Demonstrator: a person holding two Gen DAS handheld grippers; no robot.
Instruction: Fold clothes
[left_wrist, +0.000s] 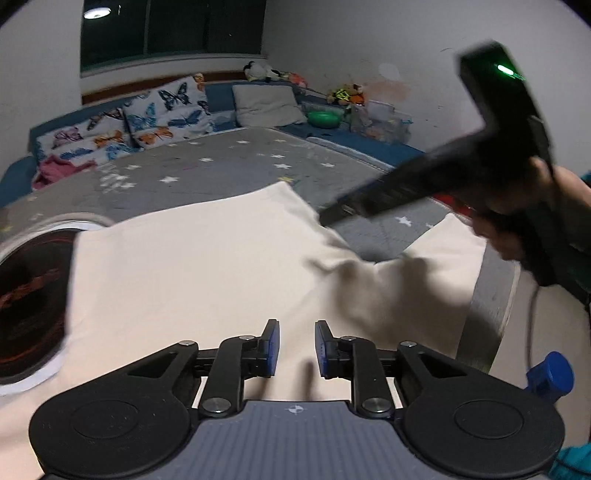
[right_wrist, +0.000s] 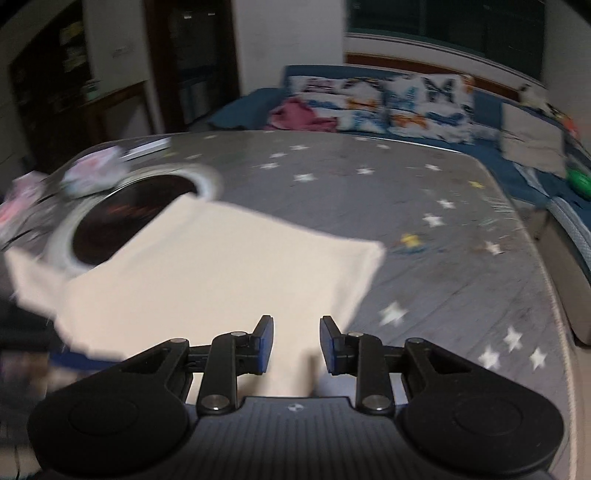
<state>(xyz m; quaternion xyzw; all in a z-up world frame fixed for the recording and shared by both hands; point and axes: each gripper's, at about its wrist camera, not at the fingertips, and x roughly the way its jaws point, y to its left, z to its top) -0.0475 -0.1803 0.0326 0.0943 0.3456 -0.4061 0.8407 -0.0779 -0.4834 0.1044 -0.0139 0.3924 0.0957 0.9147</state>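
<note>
On the starry grey mat | cream garment | left tool, right tool: slightly parted, empty | no legible writing

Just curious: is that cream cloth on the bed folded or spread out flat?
Partly folded: the cream cloth shows a doubled-over flap with a free corner, and a bunched crease on its right.

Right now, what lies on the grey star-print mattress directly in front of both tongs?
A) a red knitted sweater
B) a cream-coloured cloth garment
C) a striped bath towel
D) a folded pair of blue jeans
B: the cream-coloured cloth garment is spread over the grey star-print mattress ahead of the left tongs, and it also fills the space ahead of the right tongs; both stand open over it.
</note>
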